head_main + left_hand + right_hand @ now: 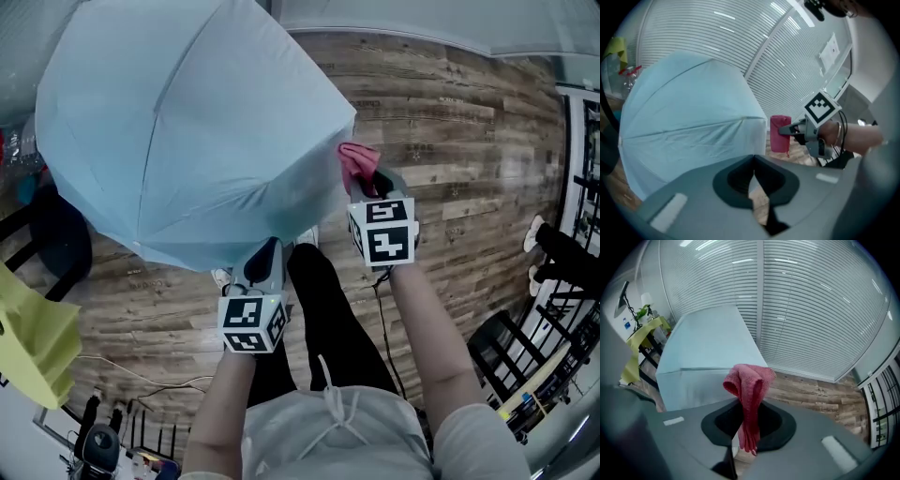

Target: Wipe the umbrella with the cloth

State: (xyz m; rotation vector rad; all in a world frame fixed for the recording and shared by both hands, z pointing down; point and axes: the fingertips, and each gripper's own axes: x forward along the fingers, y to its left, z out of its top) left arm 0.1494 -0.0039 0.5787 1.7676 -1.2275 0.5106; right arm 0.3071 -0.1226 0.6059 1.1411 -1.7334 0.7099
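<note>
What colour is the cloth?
Pinkish red. The cloth shows best in the right gripper view.

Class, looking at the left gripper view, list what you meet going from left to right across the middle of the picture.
umbrella → cloth → right gripper → forearm

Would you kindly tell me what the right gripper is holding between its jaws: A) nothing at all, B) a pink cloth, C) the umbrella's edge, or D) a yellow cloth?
B: in its own view the right gripper is closed on the pink cloth, which bunches above the jaws.
</note>
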